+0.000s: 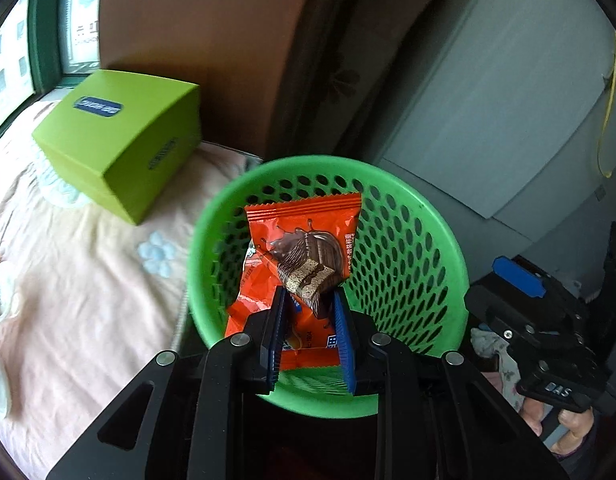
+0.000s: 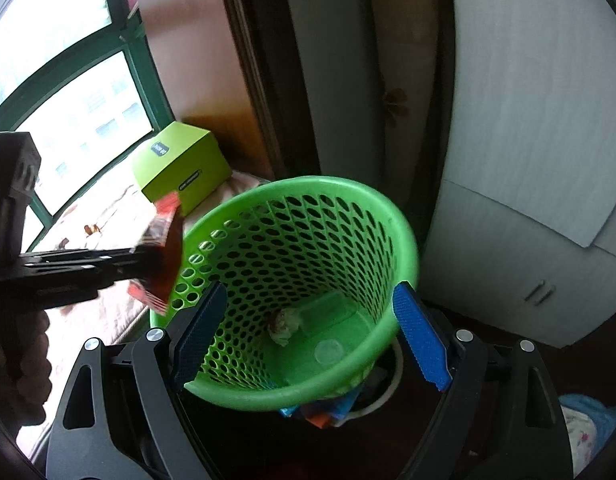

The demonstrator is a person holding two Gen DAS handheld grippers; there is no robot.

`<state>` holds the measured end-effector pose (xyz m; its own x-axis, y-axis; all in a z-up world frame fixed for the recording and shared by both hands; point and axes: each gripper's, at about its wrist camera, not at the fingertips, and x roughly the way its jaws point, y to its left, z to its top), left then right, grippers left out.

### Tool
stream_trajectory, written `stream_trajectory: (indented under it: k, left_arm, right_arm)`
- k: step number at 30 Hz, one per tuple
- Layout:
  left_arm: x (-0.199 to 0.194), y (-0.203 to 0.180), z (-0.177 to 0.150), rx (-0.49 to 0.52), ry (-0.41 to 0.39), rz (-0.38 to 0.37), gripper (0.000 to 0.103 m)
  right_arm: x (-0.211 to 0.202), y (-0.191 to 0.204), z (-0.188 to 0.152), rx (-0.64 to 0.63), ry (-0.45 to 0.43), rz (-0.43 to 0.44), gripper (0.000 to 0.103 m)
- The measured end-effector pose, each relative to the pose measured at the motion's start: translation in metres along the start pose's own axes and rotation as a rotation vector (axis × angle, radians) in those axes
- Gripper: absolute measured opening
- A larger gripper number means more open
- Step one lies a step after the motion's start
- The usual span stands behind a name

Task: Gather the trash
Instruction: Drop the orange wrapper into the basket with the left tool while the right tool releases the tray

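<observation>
My left gripper [image 1: 309,312] has its blue pads pinched on the lower part of an orange snack wrapper [image 1: 304,248], the kind printed with a chocolate-coated wafer bar, and I hold it upright at the near left rim of the green perforated wastebasket [image 1: 407,240]. From my right wrist the same wrapper [image 2: 164,256] shows edge-on, sticking up from the left gripper [image 2: 148,264] just outside the basket's left rim. My right gripper [image 2: 308,336] is spread wide, one blue finger on each side of the wastebasket [image 2: 300,248], and I cannot tell whether either finger touches its wall. Down on the basket floor lies a crumpled pale wad of paper [image 2: 286,322]. Under the basket's near edge some blue and orange scraps [image 2: 327,412] poke out. Beyond the basket, a lime-green cardboard box [image 1: 120,136] sits on the pale pink bedsheet [image 1: 88,280] near the green-framed window [image 2: 68,92]. My right gripper [image 1: 547,340] appears in the left view, well right of the basket.
</observation>
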<state>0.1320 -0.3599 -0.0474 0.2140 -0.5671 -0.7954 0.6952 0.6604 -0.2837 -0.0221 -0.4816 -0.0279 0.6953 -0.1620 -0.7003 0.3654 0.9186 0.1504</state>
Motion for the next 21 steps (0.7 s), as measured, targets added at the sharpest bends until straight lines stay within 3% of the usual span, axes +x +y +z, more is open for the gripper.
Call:
stream_trajectory:
  k: [3, 5, 10, 21]
  left_arm:
    - [0.008, -0.01, 0.0, 0.014, 0.013, -0.016, 0.025]
    - [0.011, -0.015, -0.002, 0.022, 0.018, -0.015, 0.039]
    - [0.011, -0.018, -0.006, 0.034, 0.011, -0.013, 0.049]
    - [-0.022, 0.008, -0.019, -0.007, -0.034, 0.044, 0.054]
  right_arm:
    - [-0.003, -0.003, -0.003, 0.005, -0.003, -0.002, 0.084]
    - [-0.004, -0.005, -0.004, 0.009, -0.003, -0.001, 0.084]
    - [-0.006, -0.008, -0.006, 0.021, -0.005, 0.006, 0.084]
    - [-0.008, 0.013, -0.008, -0.011, 0.004, 0.047, 0.085]
